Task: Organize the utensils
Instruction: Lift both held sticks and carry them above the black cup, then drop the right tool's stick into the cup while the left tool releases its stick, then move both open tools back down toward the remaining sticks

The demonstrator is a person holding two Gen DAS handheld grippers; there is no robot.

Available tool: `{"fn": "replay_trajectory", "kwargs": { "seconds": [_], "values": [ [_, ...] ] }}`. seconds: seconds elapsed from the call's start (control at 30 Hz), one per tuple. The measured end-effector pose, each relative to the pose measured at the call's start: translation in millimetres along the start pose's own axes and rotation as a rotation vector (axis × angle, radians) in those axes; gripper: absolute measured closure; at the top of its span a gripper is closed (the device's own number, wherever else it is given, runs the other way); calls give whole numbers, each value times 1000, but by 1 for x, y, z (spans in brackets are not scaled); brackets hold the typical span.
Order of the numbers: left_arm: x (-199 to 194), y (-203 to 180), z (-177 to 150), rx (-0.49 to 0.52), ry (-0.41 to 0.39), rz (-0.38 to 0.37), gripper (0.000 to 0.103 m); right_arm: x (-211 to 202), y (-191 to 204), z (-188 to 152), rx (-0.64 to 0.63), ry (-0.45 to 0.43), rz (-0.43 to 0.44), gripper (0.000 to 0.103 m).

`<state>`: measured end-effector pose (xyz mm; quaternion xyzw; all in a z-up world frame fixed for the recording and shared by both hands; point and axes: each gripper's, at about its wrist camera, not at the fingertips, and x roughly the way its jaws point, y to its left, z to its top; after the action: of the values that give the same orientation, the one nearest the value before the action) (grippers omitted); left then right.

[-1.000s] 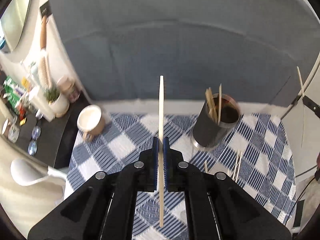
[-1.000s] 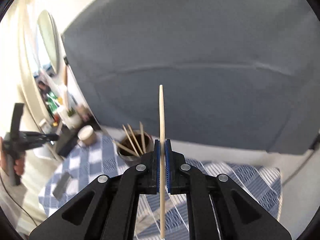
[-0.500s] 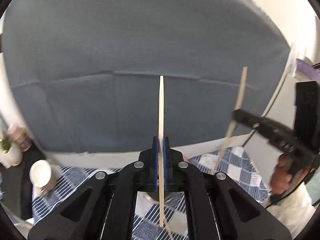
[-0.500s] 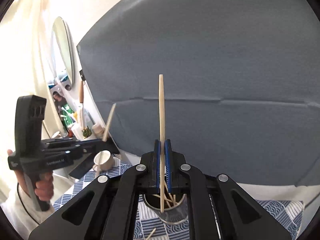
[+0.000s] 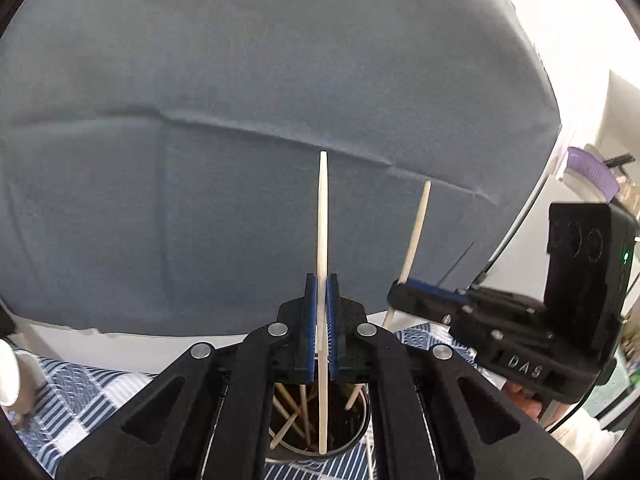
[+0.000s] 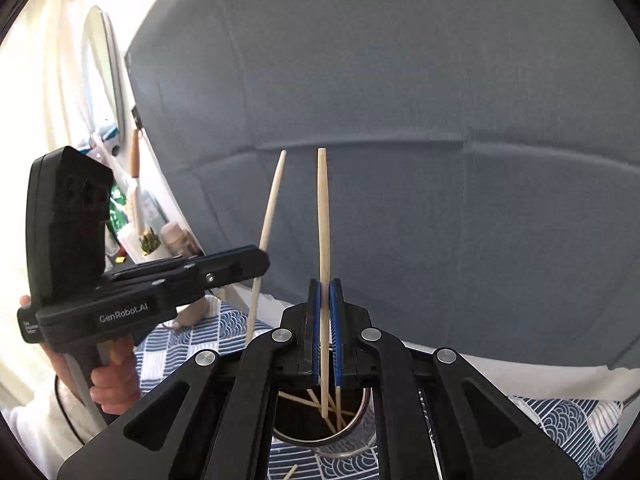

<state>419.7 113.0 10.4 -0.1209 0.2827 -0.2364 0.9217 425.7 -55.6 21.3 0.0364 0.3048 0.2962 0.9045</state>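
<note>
In the left wrist view my left gripper [image 5: 322,320] is shut on a pale wooden chopstick [image 5: 323,220] that stands upright. Its lower tip hangs over the mouth of a dark metal cup [image 5: 363,430] holding several chopsticks. My right gripper [image 5: 394,290] comes in from the right, shut on a second chopstick [image 5: 416,232]. In the right wrist view the right gripper [image 6: 324,320] grips its chopstick [image 6: 323,220] with the lower tip inside the cup [image 6: 365,412]. The left gripper [image 6: 262,260] sits close at the left, holding its chopstick [image 6: 272,208], a hand on its handle.
The cup stands on a blue and white patterned cloth [image 6: 192,340]. A loose chopstick [image 6: 290,472] lies on the cloth in front of it. A grey-blue backdrop fills the rear. A small plant [image 6: 150,240] and a mirror [image 6: 100,72] are at the far left.
Both grippers have swung in over the cup with their chopsticks. The cup now sits right under each gripper, and the two grippers are close together.
</note>
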Motion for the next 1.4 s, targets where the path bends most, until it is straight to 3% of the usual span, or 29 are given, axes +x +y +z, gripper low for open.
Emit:
{"fn": "replay_trajectory", "kwargs": {
  "seconds": [0.4,0.67,0.7,0.77,0.83,0.9,1.0,1.07,1.17,1.4],
  "values": [
    [32,17,-37,-25,40,-31,98,46,8,-25,-32,122,-40,98],
    [25,12,-43,17,57,0,97,45,7,-33,-41,144,-34,95],
    [25,9,-43,22,57,1,95,42,3,-35,-40,144,-32,95],
    [24,-1,-41,30,57,-1,67,38,2,-34,-38,141,-36,95],
    [18,-5,-41,43,48,9,54,31,-2,-36,-29,136,-39,85],
    [11,-10,-40,54,39,30,47,26,-4,-36,-19,128,-52,42],
    [-1,-10,-41,61,40,57,33,11,-2,-34,-27,94,-63,33],
    [-12,-3,-44,64,57,72,15,6,-1,-32,-30,96,-62,20],
    [-29,-7,-48,93,49,120,6,-8,1,-33,-22,73,-60,14],
    [-48,-11,-64,79,84,167,6,-24,3,-41,4,95,-69,13]
  ]
}}
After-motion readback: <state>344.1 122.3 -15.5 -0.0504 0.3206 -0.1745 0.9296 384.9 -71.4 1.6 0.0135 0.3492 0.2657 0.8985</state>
